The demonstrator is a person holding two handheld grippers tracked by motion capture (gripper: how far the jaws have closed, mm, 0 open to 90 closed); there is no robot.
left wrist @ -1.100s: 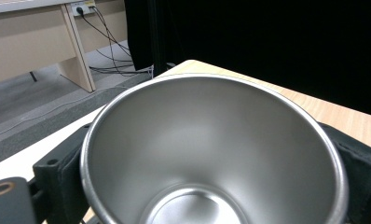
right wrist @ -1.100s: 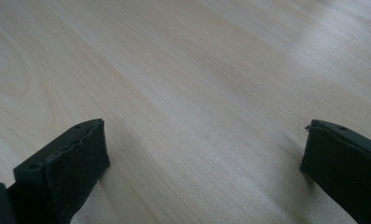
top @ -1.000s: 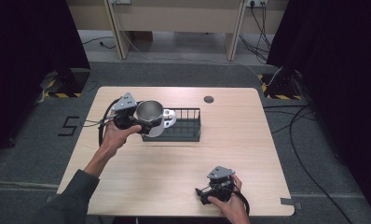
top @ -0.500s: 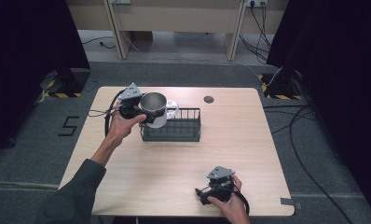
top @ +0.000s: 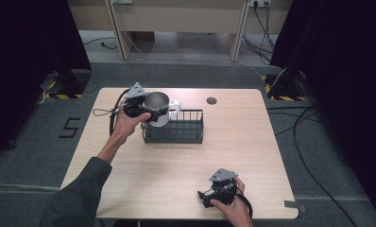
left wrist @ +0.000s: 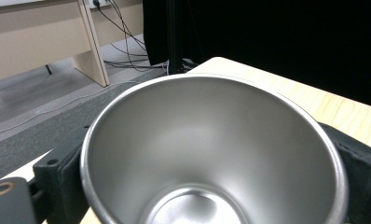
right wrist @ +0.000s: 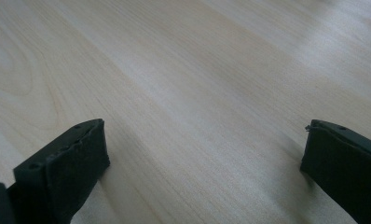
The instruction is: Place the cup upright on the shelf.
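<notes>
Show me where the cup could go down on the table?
Bare wood lies between the wire basket and the right gripper, and right of the basket to the table edge. It is crowded at the basket's left end, where the left gripper holds the cup.

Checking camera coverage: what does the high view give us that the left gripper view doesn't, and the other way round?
High view alone: the mug's white handle, the black wire basket under and beside the mug, the right gripper resting open near the table's front edge, and the left hand.

Left gripper view alone: the inside of the metal mug, shiny and empty down to its base.

Both: the mug clamped between the left gripper's black jaws, the light wood table and floor cables.
</notes>
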